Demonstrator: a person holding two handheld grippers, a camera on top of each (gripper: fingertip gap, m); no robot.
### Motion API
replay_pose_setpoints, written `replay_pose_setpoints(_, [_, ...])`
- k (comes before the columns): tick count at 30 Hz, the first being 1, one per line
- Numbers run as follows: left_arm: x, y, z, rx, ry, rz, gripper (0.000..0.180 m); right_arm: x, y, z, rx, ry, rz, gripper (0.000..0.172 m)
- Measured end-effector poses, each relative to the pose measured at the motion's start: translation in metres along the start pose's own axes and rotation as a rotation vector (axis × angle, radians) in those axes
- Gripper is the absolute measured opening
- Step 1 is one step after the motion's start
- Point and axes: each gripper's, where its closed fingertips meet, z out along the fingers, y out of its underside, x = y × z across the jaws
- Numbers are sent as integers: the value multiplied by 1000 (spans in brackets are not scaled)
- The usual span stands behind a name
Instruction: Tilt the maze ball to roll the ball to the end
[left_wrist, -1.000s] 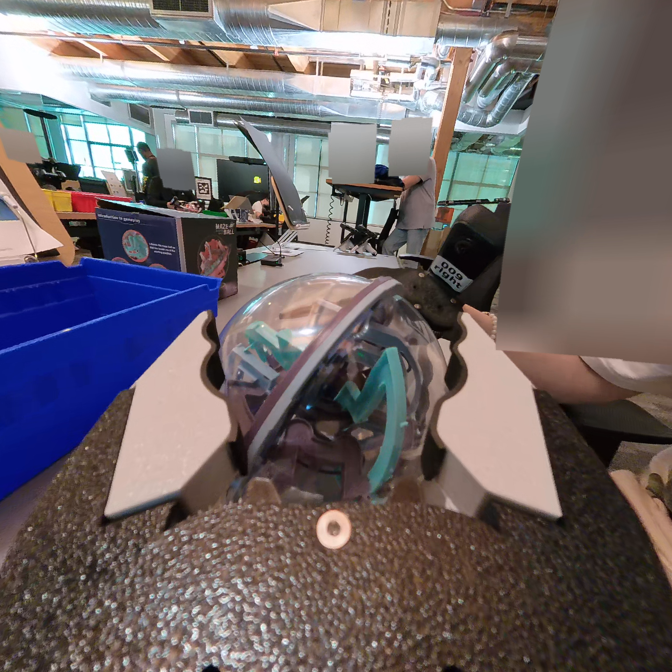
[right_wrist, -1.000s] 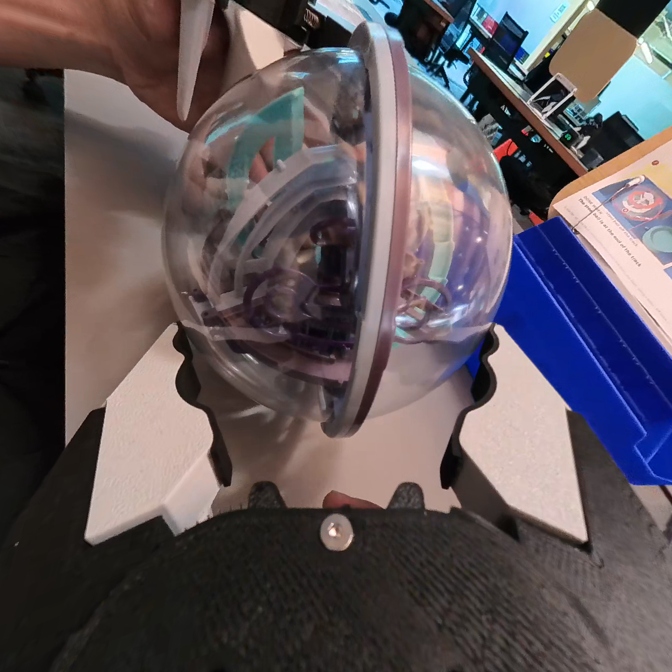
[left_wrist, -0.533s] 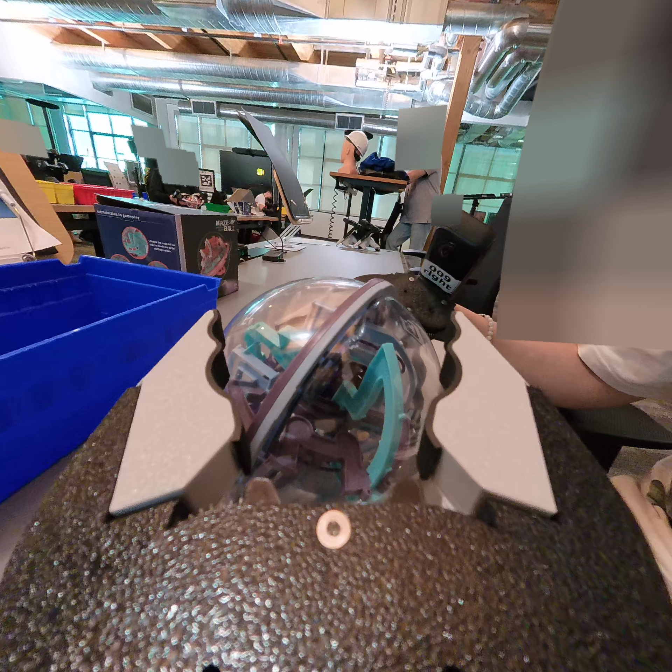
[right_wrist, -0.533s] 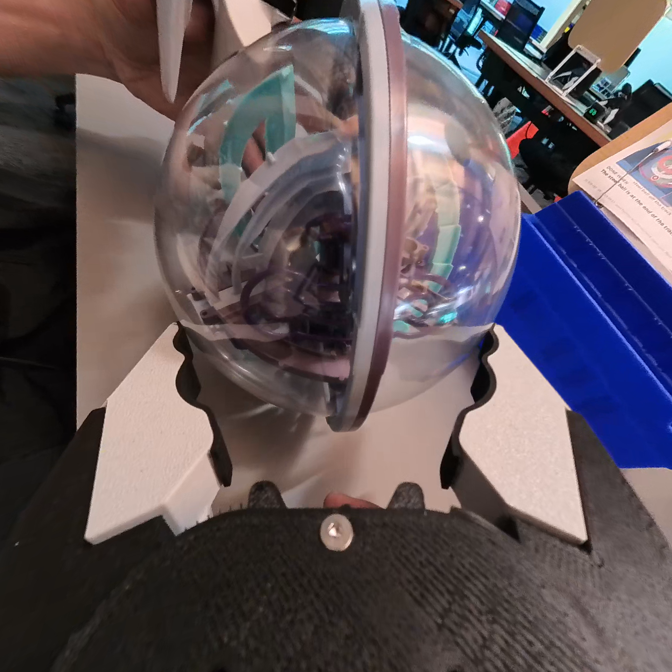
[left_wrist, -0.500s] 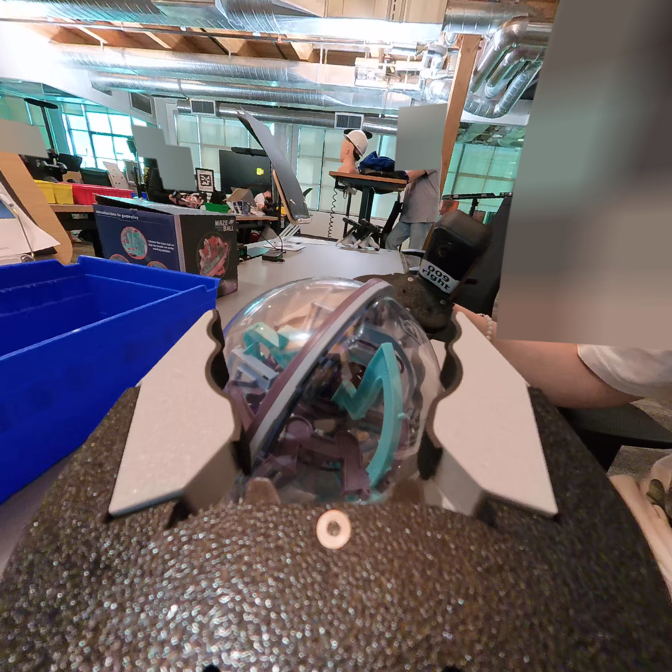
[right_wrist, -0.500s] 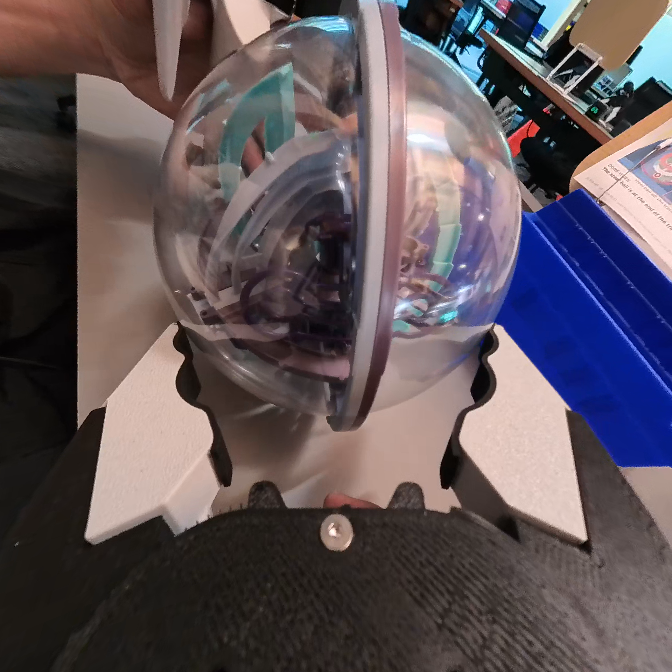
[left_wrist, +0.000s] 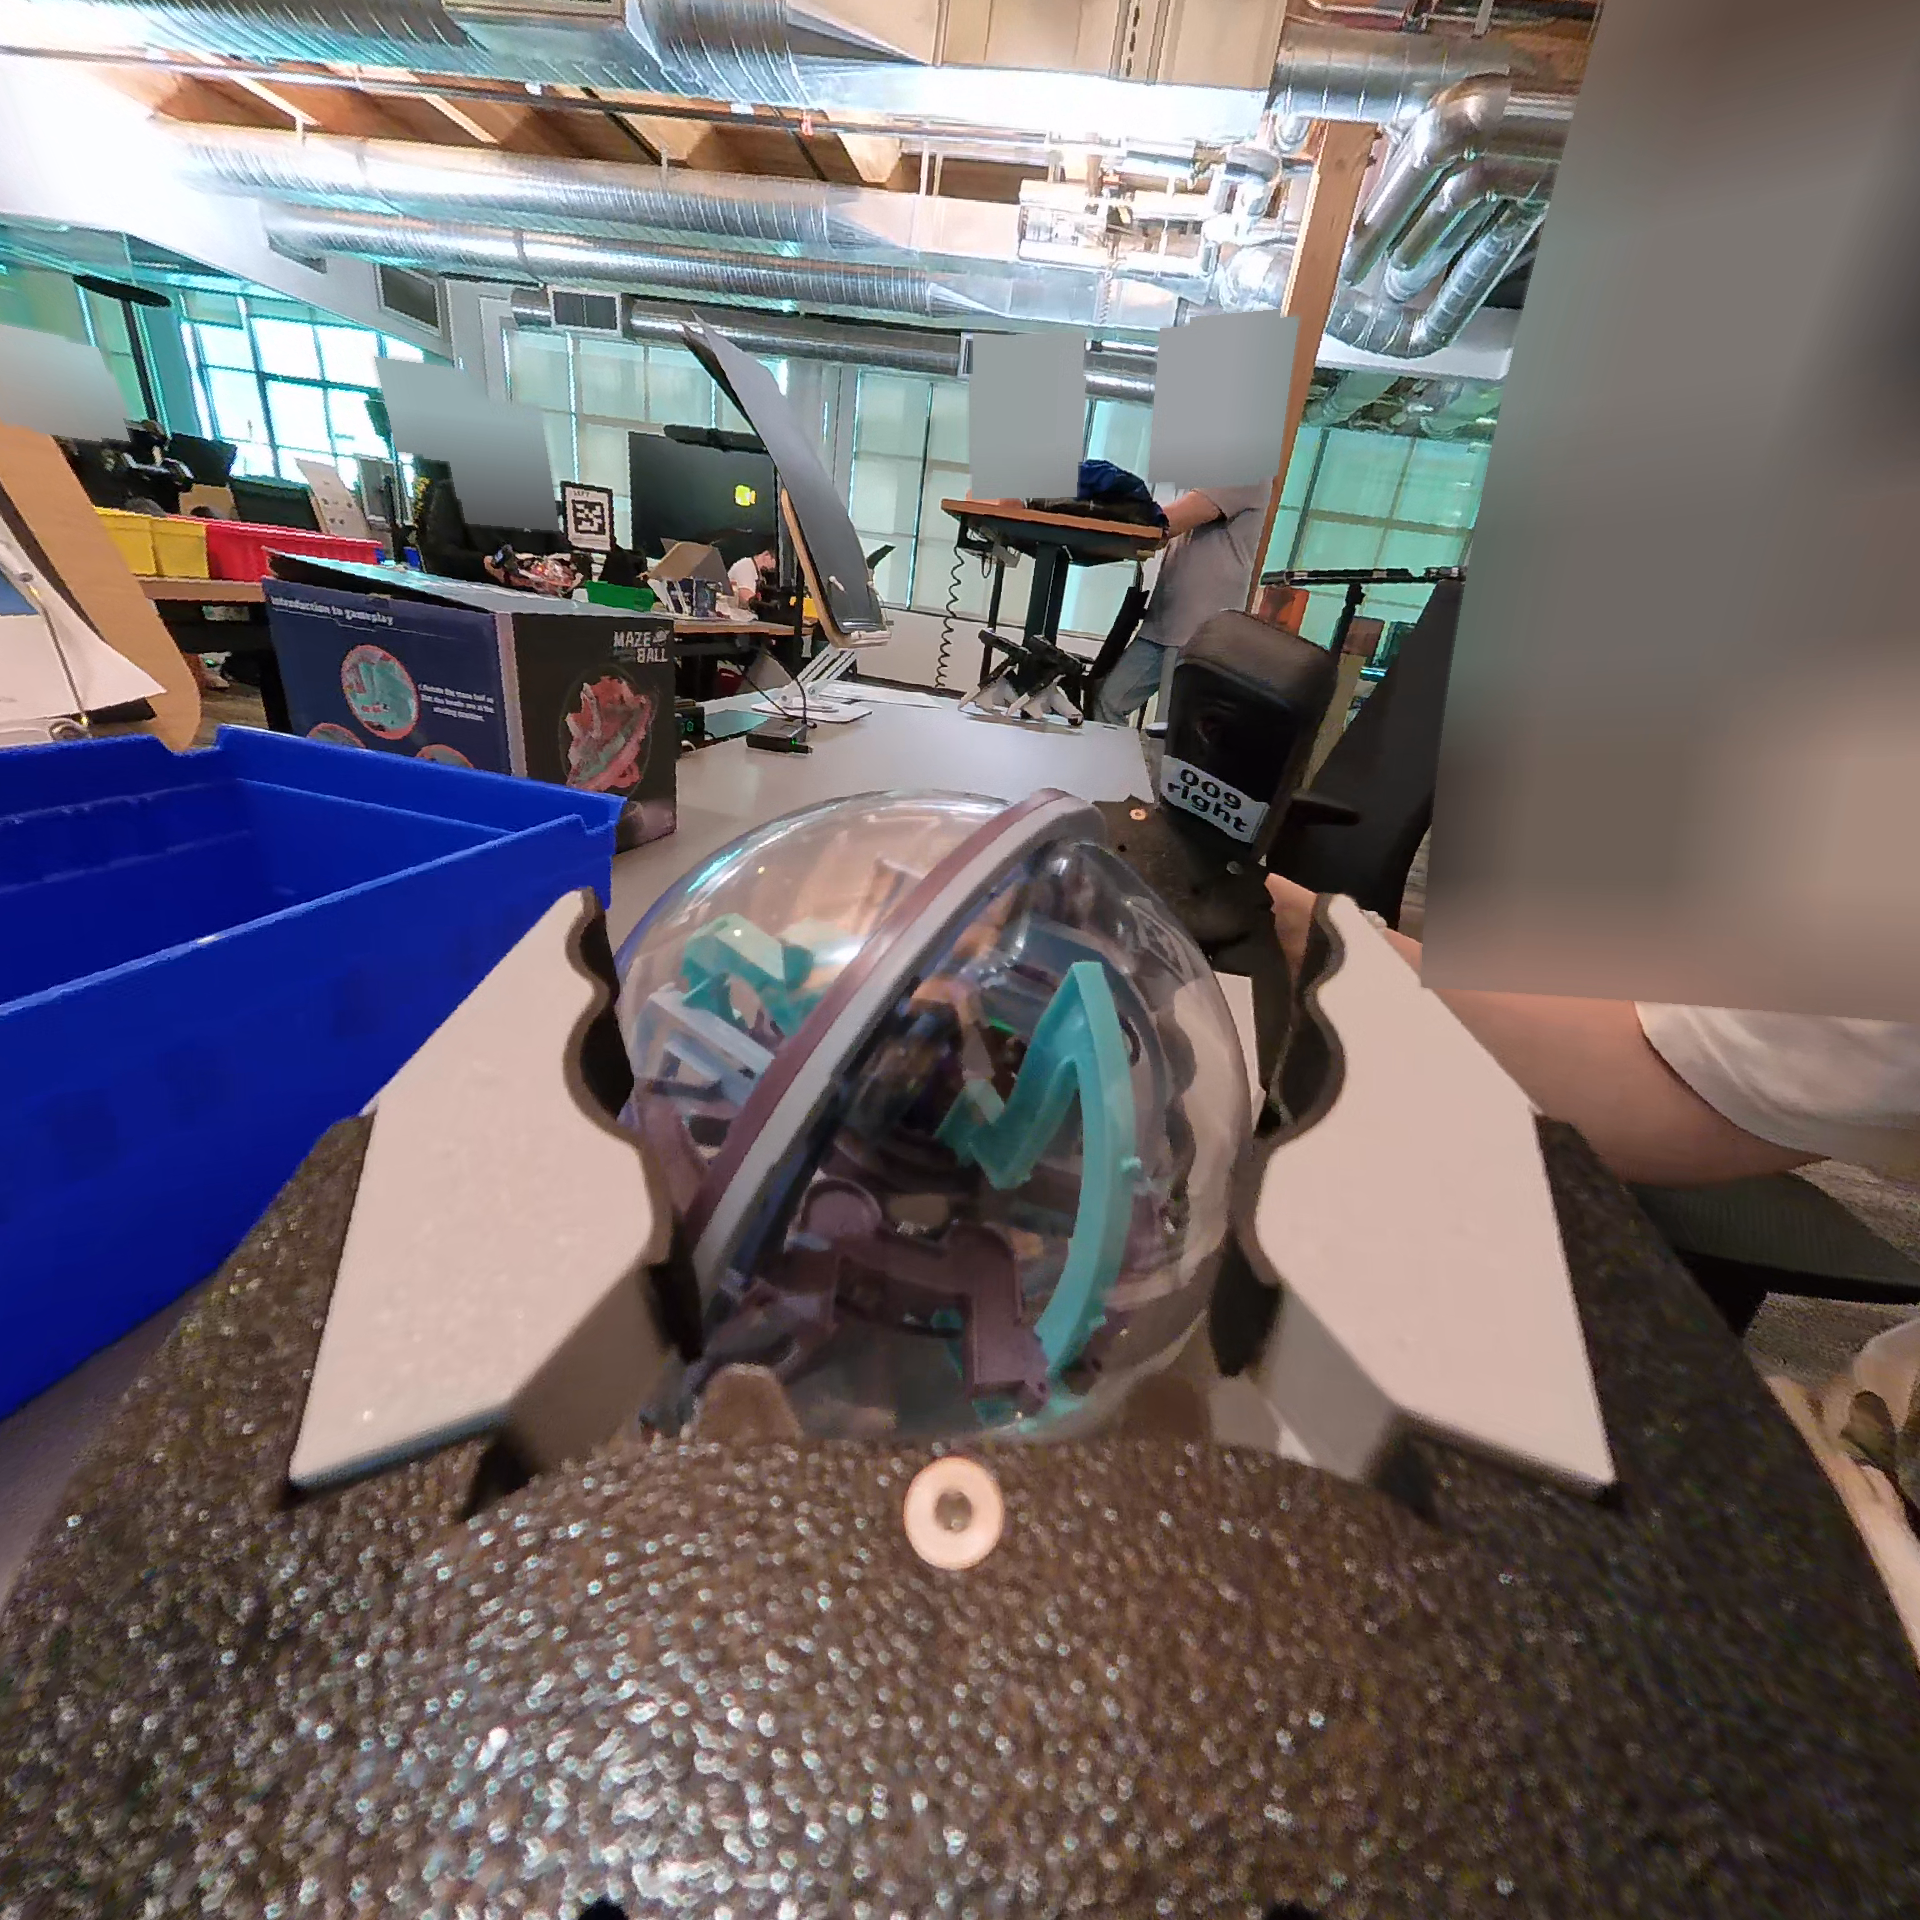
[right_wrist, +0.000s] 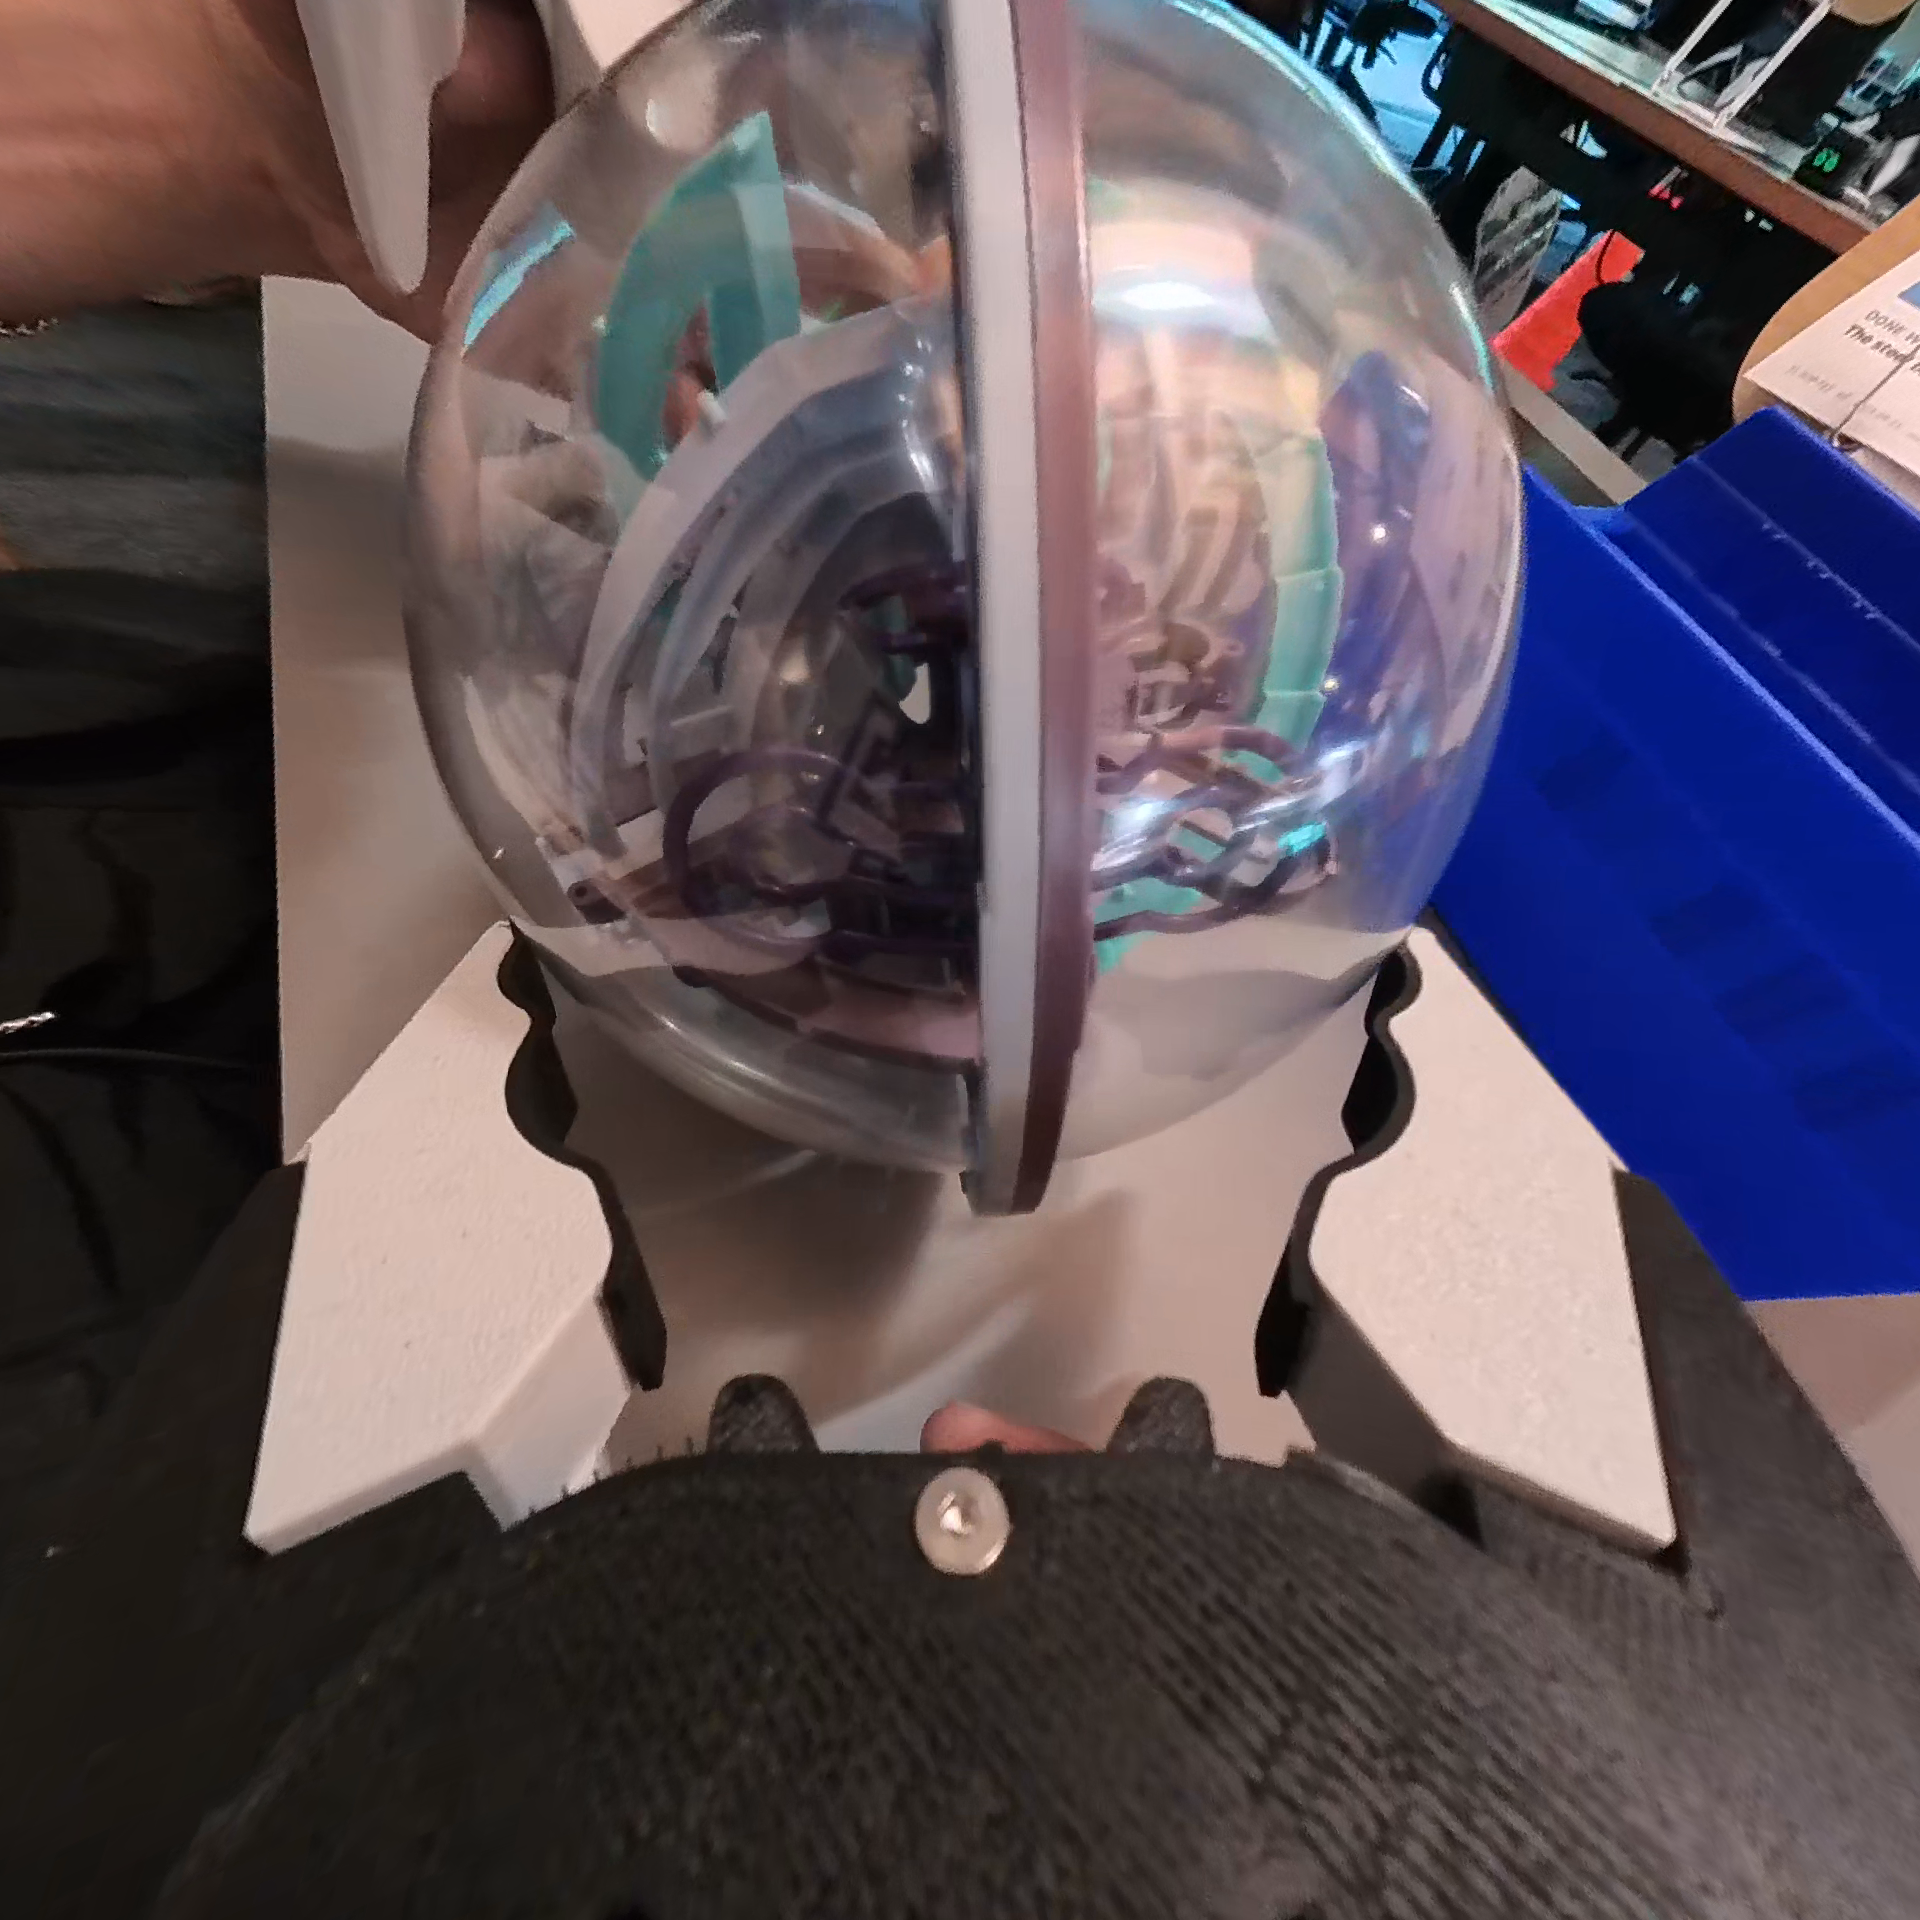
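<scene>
The maze ball (left_wrist: 935, 1091) is a clear sphere with teal and purple tracks inside and a grey and maroon rim band. In the left wrist view it sits deep between my left gripper's (left_wrist: 956, 914) white fingers, which press on both its sides. In the right wrist view the ball (right_wrist: 966, 623) fills the middle, its rim band almost vertical. My right gripper (right_wrist: 956, 956) grips its lower part with both fingertips against the shell. The right gripper's body (left_wrist: 1236, 790) shows behind the ball. A left finger (right_wrist: 384, 135) and a hand show at the top left. I cannot make out the small ball inside.
A blue plastic bin (left_wrist: 208, 935) stands left of the ball, and in the right wrist view it (right_wrist: 1714, 831) is on the right. The maze ball's printed box (left_wrist: 468, 696) stands on the grey table (left_wrist: 914, 748) behind. A person's arm (left_wrist: 1558, 1081) is on the right.
In the right wrist view the ball has turned so its rim band stands more upright, and it fills more of the frame. Both grippers keep hold of it.
</scene>
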Motion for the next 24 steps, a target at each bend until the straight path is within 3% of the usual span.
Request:
replay_pose_setpoints(6, [0,-3,2,17,4,-4,122,-2,9,1,-33,-24,60,150])
replay_pose_setpoints(13, [-1,0,5,-14,-9,10,121,-2,20,8,-121,13,-5,149])
replay_pose_setpoints(20, [-9,14,16,-161,-74,89,120,-2,18,9,-123,10,38,148])
replay_pose_setpoints(24, [-12,26,25,-263,-104,126,134,-2,19,8,-133,3,78,148])
